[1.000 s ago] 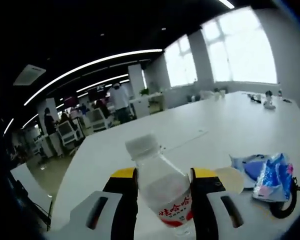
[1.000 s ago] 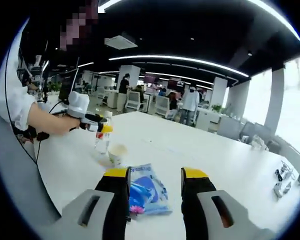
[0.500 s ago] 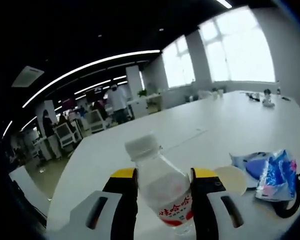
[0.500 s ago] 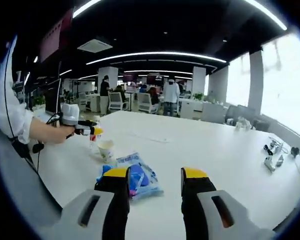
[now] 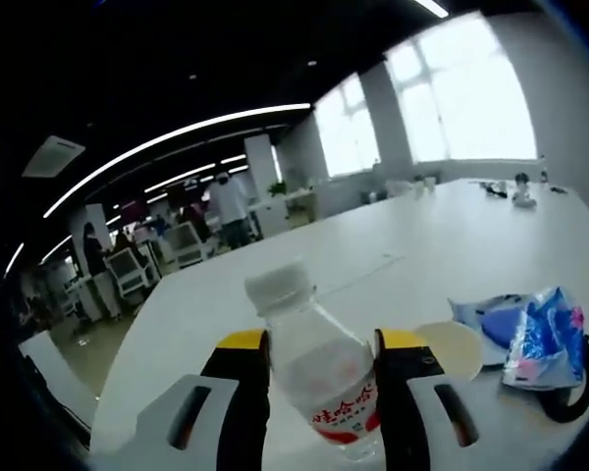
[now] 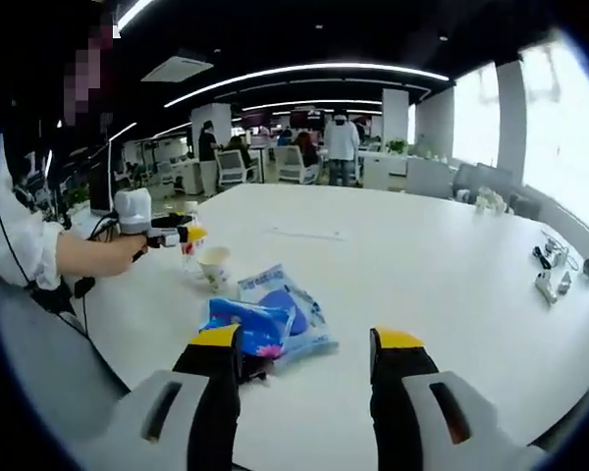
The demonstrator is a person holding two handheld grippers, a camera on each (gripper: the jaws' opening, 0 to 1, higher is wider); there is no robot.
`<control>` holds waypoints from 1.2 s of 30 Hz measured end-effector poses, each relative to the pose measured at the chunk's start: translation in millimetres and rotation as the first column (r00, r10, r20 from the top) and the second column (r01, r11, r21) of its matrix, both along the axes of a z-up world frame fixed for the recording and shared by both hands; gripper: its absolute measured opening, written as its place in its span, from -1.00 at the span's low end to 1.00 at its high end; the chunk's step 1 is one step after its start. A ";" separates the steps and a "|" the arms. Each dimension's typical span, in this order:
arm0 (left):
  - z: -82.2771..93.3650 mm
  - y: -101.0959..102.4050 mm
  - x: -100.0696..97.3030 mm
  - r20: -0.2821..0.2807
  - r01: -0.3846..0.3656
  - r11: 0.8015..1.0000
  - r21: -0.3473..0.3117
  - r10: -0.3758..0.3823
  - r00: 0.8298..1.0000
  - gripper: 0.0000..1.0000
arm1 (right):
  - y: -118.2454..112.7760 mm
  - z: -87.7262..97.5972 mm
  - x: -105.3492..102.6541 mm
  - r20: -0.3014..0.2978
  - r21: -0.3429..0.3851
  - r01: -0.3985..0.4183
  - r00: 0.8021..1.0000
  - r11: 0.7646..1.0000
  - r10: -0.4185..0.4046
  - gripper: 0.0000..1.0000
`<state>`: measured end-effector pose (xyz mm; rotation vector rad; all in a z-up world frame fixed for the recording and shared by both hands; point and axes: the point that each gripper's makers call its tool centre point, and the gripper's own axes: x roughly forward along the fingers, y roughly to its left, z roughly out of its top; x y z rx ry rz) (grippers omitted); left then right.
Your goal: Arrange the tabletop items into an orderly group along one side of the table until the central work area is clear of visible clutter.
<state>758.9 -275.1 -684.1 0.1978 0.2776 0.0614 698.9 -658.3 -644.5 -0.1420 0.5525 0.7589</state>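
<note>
We see open office behind white table (image 6: 452, 265): curved ceiling light strips (image 5: 177, 132) across upper left of left gripper view, bright windows (image 5: 461, 93) at upper right. People (image 6: 342, 137) stand near chairs (image 6: 238, 169) at top centre of right gripper view. White columns (image 6: 398, 113) beside them.

Since the earliest picture, the right gripper (image 6: 307, 368) sits farther back and higher above the white table (image 6: 442, 265). Its jaws stand wider apart than before. The blue snack packets (image 6: 267, 322), which lay between the jaws at their tips, now lie ahead of the left jaw tip and clear of the gap. In the left gripper view, the blue snack packets (image 5: 542, 339) appear slightly nearer the paper cup (image 5: 452, 348); whether they or the camera moved cannot be determined.
</note>
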 end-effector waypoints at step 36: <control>3.2 -28.9 -33.8 -0.005 0.047 0.997 0.068 -0.047 0.999 -0.23 | 17.1 -31.1 -35.3 -0.169 -0.054 -0.150 0.976 0.987 0.139 0.44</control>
